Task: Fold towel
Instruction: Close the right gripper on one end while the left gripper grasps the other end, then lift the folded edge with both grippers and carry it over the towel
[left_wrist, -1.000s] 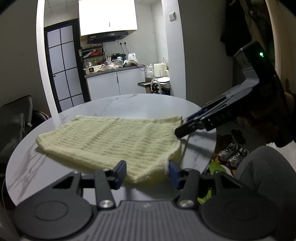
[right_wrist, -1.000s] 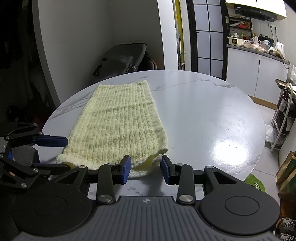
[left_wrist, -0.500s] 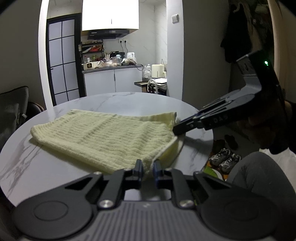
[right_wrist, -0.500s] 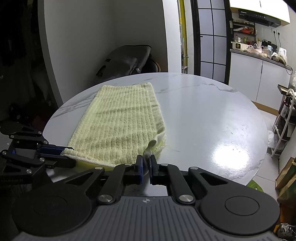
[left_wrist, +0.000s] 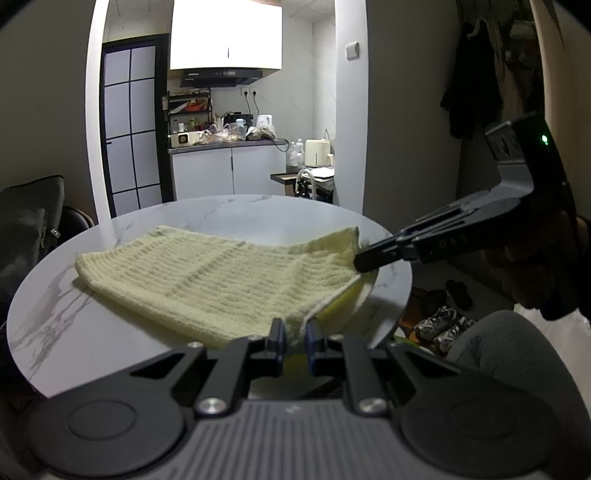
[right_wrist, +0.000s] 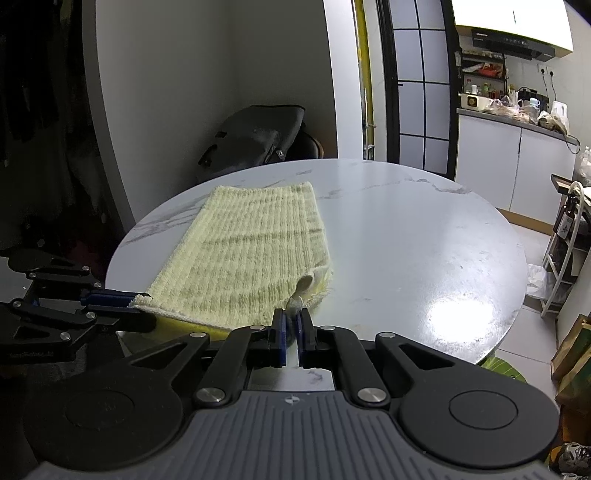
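Observation:
A pale yellow ribbed towel (left_wrist: 221, 273) lies folded lengthwise on the round white marble table (left_wrist: 110, 343). My left gripper (left_wrist: 294, 332) is shut on one near corner of the towel and lifts it slightly. My right gripper (right_wrist: 292, 325) is shut on the other near corner of the towel (right_wrist: 251, 254). In the left wrist view the right gripper (left_wrist: 364, 262) pinches the far corner at right. In the right wrist view the left gripper (right_wrist: 138, 306) holds the corner at left. The near edge is raised, showing a brighter yellow layer beneath.
The table (right_wrist: 424, 258) stretches wide to the right of the towel. A dark bag on a chair (right_wrist: 255, 136) stands behind the table. Kitchen cabinets (left_wrist: 225, 170) and a rack (right_wrist: 569, 236) are beyond. Shoes (left_wrist: 439, 325) lie on the floor.
Both grippers closed on the towel's near corners and have lifted that edge a little off the table.

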